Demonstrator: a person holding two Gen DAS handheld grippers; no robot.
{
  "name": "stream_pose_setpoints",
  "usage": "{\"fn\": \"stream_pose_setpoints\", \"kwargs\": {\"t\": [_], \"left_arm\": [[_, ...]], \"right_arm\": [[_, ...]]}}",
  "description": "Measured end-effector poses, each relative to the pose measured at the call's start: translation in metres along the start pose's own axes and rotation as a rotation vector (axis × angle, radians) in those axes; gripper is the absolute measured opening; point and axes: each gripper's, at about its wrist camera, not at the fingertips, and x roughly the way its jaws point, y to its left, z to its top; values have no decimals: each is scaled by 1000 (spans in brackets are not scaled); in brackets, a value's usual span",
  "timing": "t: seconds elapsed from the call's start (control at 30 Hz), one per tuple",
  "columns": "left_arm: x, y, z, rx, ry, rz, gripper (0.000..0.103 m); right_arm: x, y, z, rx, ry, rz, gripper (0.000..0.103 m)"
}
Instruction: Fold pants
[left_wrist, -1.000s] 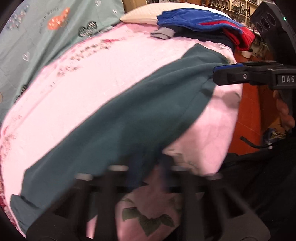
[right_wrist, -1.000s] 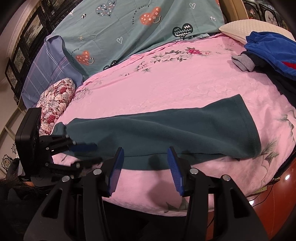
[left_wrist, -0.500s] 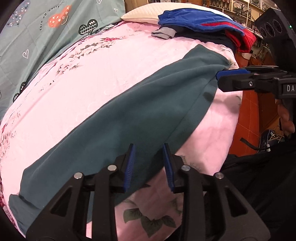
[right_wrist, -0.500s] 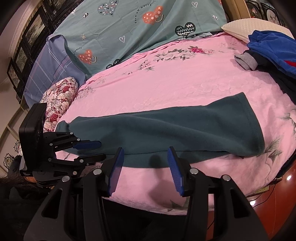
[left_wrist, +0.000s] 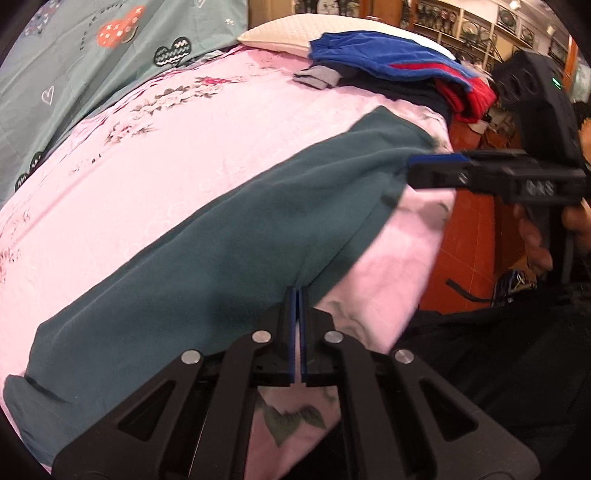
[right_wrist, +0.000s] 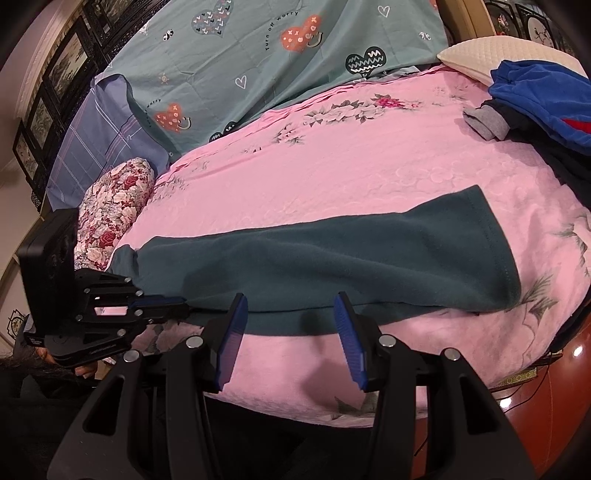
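Since half a second ago, left claw (left_wrist: 297, 295) has pressed together, pinching the near edge of the teal pants (right_wrist: 332, 258); right claw (right_wrist: 291, 325) stays spread just short of that edge. Pants lie stretched across the pink floral bed (right_wrist: 369, 155) ahead. Beyond, right, sits a blue-red clothes pile (left_wrist: 391, 70). Teal sheet (right_wrist: 295, 40) behind reads "Turn off worry".

Open pink bedspread (right_wrist: 369, 166) beyond pants (right_wrist: 332, 266); clothes pile (right_wrist: 543, 96) blocks far-right corner
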Motion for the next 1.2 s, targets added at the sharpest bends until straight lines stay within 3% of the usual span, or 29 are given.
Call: {"fn": "stream_pose_setpoints", "kwargs": {"t": [0.17, 0.3, 0.33, 0.4, 0.43, 0.47, 0.57, 0.7, 0.77, 0.83, 0.87, 0.97, 1.1, 1.2], "left_arm": [[1, 2, -11, 0, 38, -5, 1], [7, -1, -14, 21, 61, -4, 1], [5, -1, -13, 18, 58, -7, 6], [-3, 6, -8, -14, 29, -24, 51], [-10, 9, -8, -30, -9, -12, 86], [-18, 12, -5, -41, -63, 5, 89], [-26, 27, 1, -94, -116, 19, 89], [-7, 61, -3, -210, -79, 77, 89], [0, 76, -10, -268, -55, 97, 89], [1, 90, -16, -313, -45, 104, 89], [-1, 95, -20, -326, -46, 112, 89], [-5, 110, -29, -362, -47, 127, 89], [5, 116, -34, -393, -22, 103, 89], [11, 111, -34, -375, -17, 90, 89]], "right_arm": [[-13, -11, 4, 12, -27, -30, 49], [-21, -27, 11, 8, -39, -110, 49], [-24, -33, 13, 8, -46, -132, 49], [-34, -50, 23, 10, -69, -188, 55], [-39, -59, 29, 11, -78, -229, 60], [-40, -68, 34, 6, -79, -249, 66], [-30, -92, 45, -6, -37, -278, 68], [4, -109, 50, 2, 63, -180, 68], [21, -108, 51, -33, 110, -204, 66], [33, -97, 51, -86, 149, -154, 37], [39, -90, 52, -115, 190, -138, 12], [40, -72, 53, -174, 219, -122, 10], [29, -84, 70, -163, 178, -264, 9], [21, -76, 81, -240, 161, -344, 9]]}}
